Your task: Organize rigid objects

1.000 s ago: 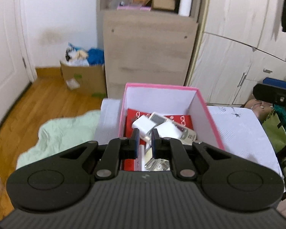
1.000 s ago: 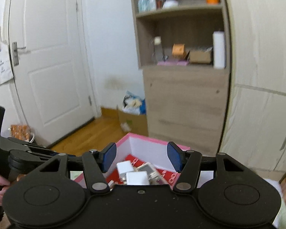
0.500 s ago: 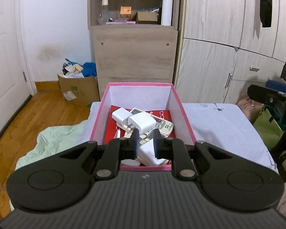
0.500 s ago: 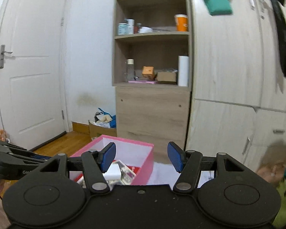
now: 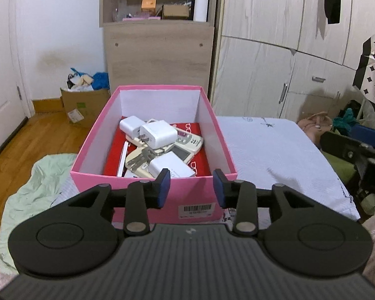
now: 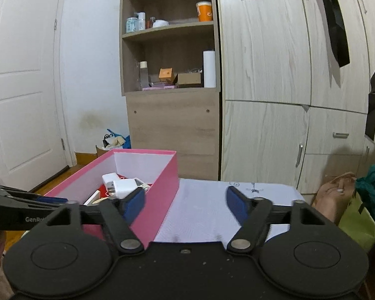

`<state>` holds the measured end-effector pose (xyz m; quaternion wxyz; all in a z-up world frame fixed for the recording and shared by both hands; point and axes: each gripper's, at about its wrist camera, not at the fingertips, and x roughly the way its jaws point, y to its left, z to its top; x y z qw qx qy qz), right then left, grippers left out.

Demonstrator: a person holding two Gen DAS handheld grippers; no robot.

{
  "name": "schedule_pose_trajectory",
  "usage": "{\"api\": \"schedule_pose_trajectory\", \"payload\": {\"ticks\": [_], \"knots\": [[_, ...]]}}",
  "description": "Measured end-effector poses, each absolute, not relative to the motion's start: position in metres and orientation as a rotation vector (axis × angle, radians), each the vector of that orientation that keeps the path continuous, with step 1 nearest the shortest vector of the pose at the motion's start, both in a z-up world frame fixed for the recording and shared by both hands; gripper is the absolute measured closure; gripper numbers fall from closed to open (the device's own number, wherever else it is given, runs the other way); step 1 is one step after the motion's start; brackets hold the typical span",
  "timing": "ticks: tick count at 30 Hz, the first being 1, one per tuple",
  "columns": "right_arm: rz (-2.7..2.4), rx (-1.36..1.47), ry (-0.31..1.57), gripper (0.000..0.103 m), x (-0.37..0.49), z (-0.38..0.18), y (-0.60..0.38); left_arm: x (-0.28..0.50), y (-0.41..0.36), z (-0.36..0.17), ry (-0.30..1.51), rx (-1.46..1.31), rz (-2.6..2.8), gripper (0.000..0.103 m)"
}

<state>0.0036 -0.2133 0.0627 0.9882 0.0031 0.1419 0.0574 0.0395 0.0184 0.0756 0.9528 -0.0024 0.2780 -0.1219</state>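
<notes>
In the left wrist view alone, the pink box's (image 5: 153, 192) barcode label (image 5: 196, 209) — left gripper (image 5: 191, 190) and right gripper (image 6: 185, 203) both just spreading, jaws empty.

The left gripper (image 5: 191, 187) is pointing forward and tilting downward, its two blue-padded fingers (image 5: 163, 187) standing apart with nothing between them; its jaws have just been opening. The right gripper (image 6: 185, 203) is pointing closer to level, its blue pads (image 6: 135, 203) spread much wider, also holding nothing, and its jaws have just been opening too. In the right wrist view, the left gripper's black body is showing at the left edge.
</notes>
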Motion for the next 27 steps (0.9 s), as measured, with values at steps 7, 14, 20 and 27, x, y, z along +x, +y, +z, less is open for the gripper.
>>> {"api": "schedule_pose_trajectory", "payload": {"ticks": [7,14,20,27], "knots": [[0.097,-0.019,0.247,0.003,-0.011,0.055,-0.213,0.028,0.009,0.067,0.535,0.028,-0.225,0.052],[0.084,-0.035,0.214,0.000,-0.026,0.050,-0.216,0.014,0.007,0.061,0.477,0.023,-0.197,0.028],[0.068,-0.050,0.227,0.000,-0.027,0.044,-0.220,0.005,0.002,0.056,0.445,0.048,-0.186,0.017],[0.055,-0.054,0.223,0.000,-0.028,0.040,-0.225,0.003,0.001,0.048,0.455,0.051,-0.175,0.015]]}}
